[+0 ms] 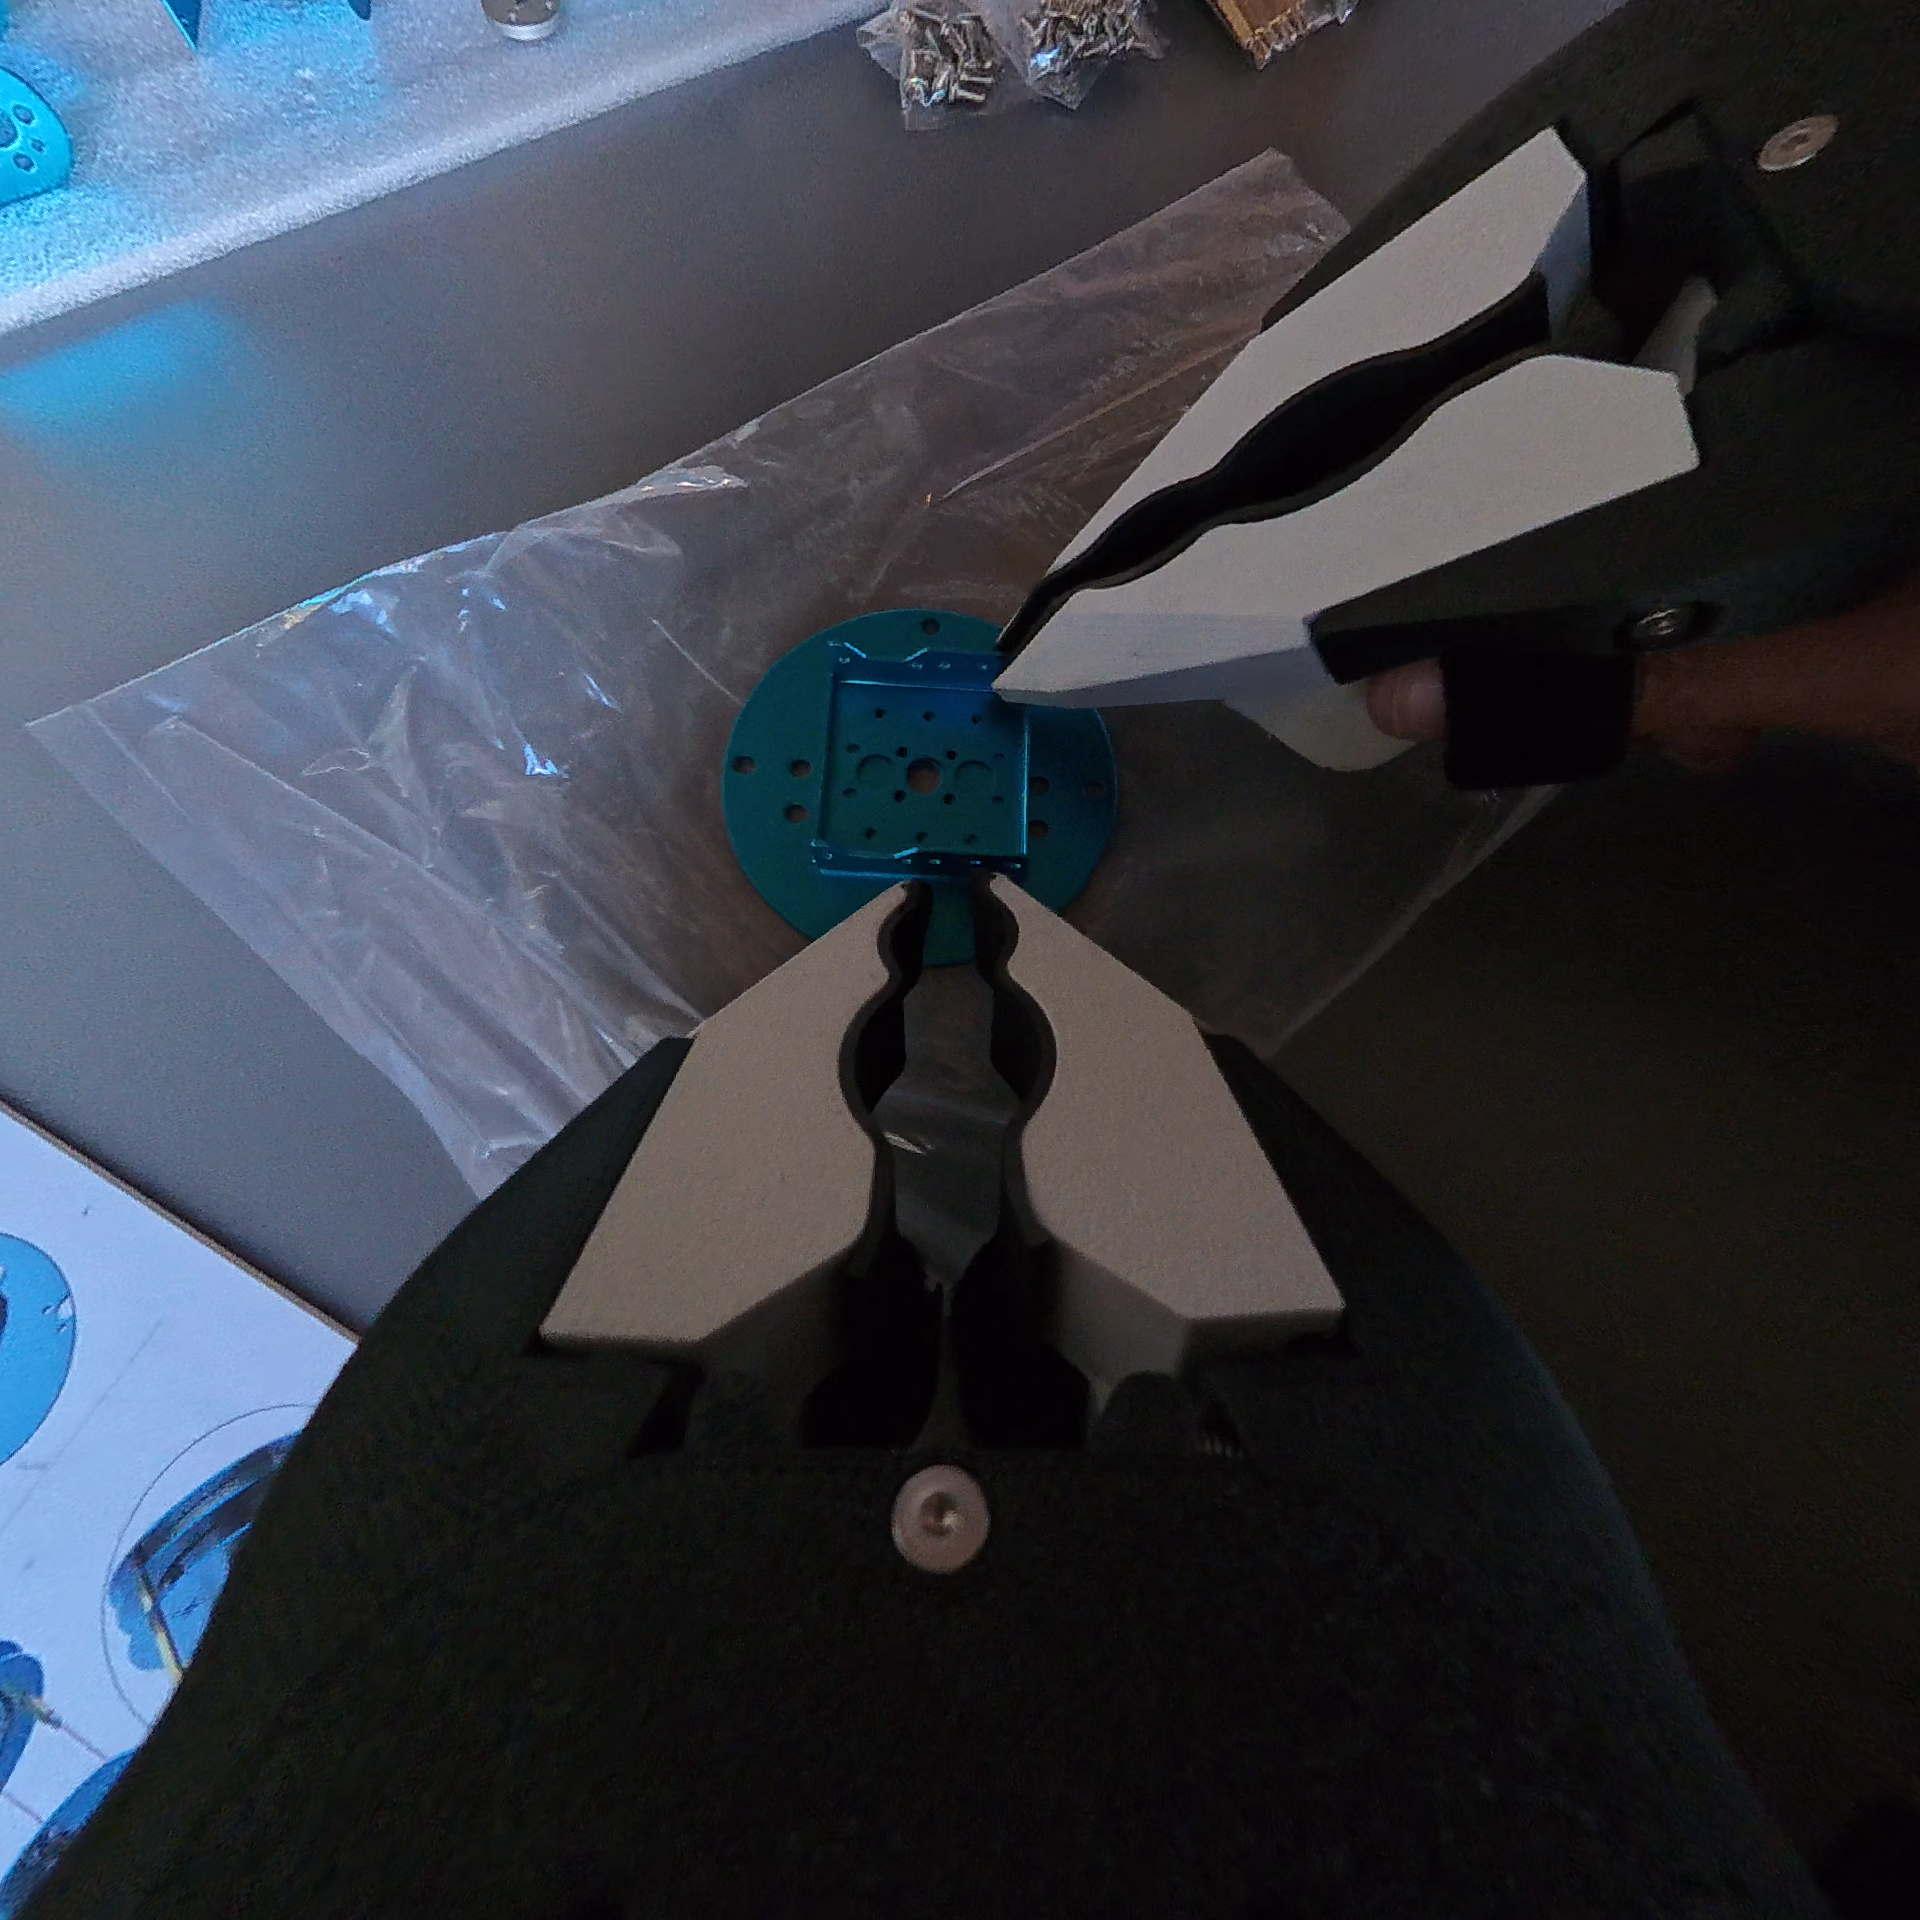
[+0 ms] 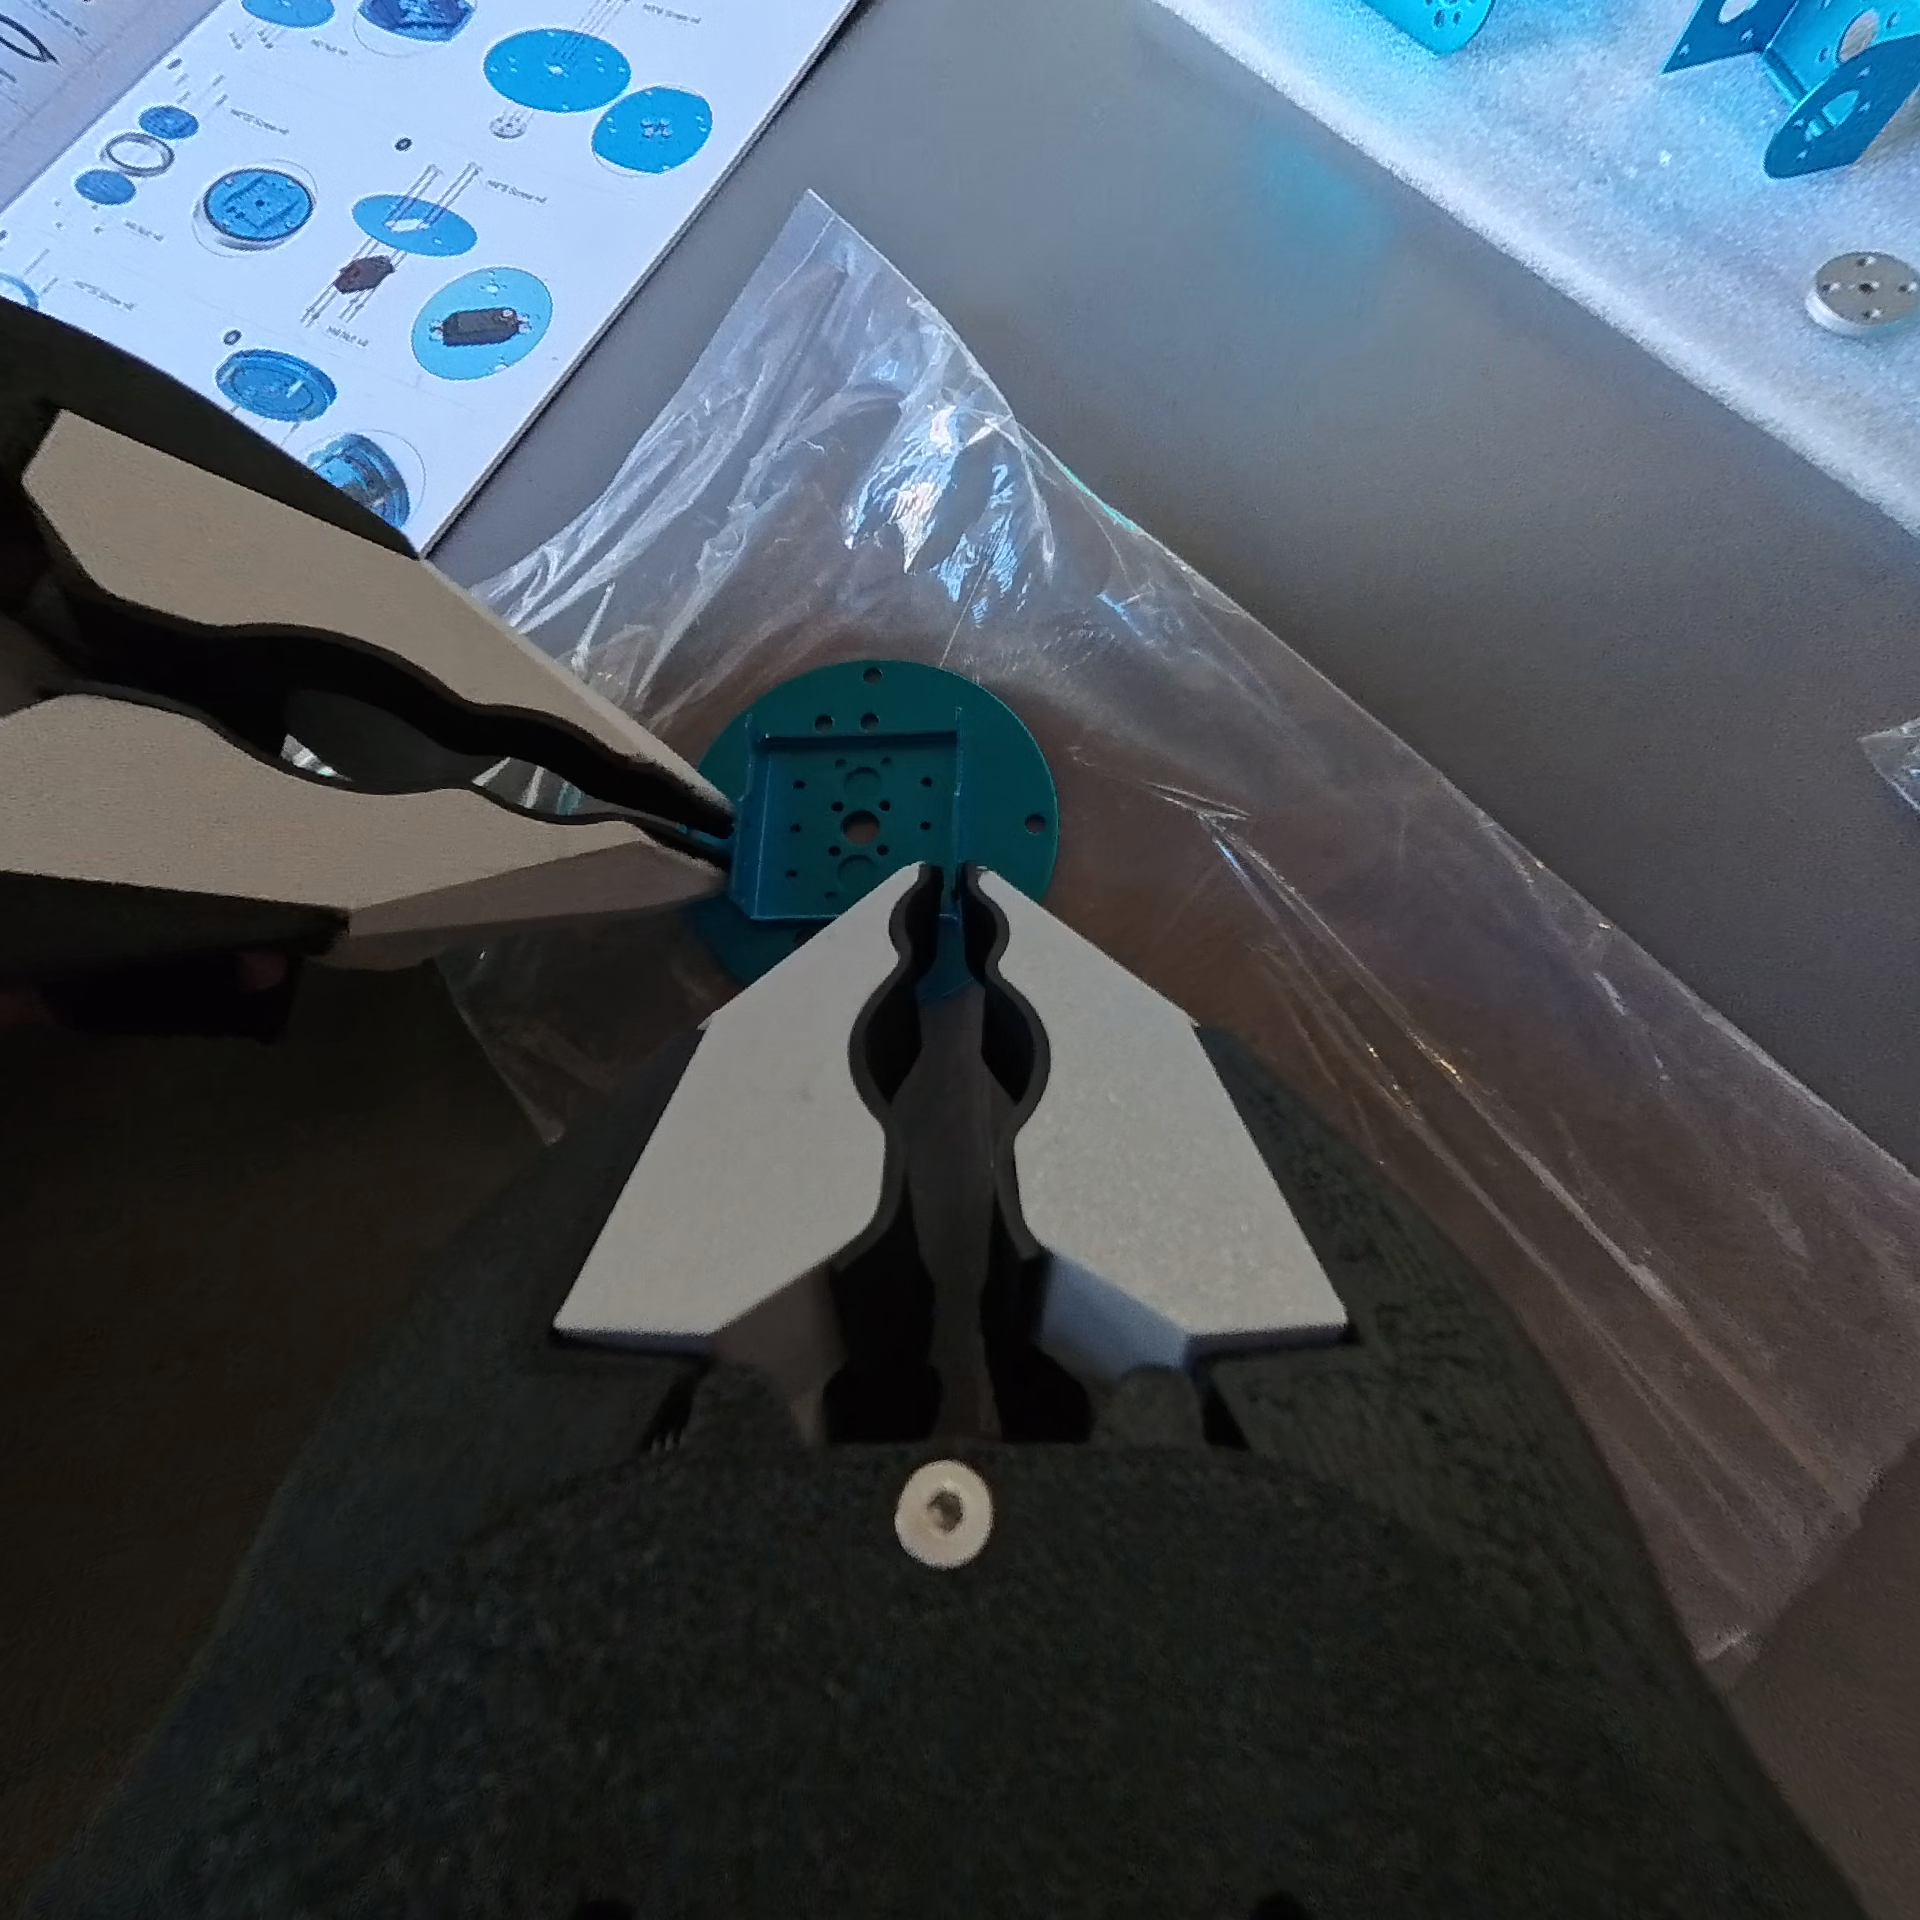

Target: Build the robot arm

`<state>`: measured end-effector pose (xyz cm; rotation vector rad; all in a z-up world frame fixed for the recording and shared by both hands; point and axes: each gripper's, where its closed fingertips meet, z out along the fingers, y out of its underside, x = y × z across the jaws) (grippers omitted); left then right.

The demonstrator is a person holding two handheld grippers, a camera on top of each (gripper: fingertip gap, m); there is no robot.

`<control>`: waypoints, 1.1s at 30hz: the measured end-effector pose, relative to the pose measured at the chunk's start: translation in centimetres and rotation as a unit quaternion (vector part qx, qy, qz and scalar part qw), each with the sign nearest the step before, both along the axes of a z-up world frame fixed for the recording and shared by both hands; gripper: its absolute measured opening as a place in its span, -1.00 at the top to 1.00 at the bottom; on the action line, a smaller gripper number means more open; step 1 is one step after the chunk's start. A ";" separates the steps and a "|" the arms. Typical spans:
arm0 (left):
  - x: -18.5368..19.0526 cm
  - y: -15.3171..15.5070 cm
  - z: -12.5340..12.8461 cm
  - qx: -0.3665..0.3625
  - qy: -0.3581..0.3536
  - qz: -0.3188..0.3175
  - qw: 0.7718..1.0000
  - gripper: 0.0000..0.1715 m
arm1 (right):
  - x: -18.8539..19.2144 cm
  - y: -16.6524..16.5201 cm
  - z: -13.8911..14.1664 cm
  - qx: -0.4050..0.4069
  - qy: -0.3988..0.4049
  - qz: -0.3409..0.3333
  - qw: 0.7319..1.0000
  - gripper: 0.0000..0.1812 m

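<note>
A round blue disc (image 1: 769, 831) with holes lies on a clear plastic bag (image 1: 468, 727). A square blue U-bracket (image 1: 925, 774) sits on the disc. My left gripper (image 1: 951, 891) has its fingers a narrow gap apart, with the tips at the outside of the bracket's near wall and the disc showing through the gap. My right gripper (image 1: 1003, 665) comes in from the right and is shut on the end of the far wall. In the right wrist view the right gripper (image 2: 948, 878) pinches that thin wall of the bracket (image 2: 862, 821), and the left gripper (image 2: 720, 844) meets the bracket from the left.
The table is grey. A printed sheet with blue part pictures (image 2: 416, 208) lies beside the bag (image 2: 1351, 831). A foam sheet (image 2: 1621, 270) carries more blue brackets and a silver hub (image 2: 1865, 291). Small bags of screws (image 1: 997, 52) lie at the far edge. The left gripper's tips are roughly 5 cm from the right gripper's.
</note>
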<state>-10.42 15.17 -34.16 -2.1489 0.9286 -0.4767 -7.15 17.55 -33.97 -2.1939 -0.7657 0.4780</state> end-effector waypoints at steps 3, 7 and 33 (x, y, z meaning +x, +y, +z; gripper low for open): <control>-0.1 0.1 0.0 0.001 0.000 0.001 1.000 0.91 | -0.1 0.0 -0.1 -0.002 0.000 0.001 1.000 0.97; -0.4 0.1 0.1 0.003 0.002 0.005 1.000 0.91 | -0.1 0.0 -0.1 -0.001 0.000 0.001 1.000 0.97; -1.7 -0.5 1.5 0.039 -0.003 -0.002 0.999 0.70 | 7.1 0.0 3.9 -0.023 0.070 0.031 0.997 0.89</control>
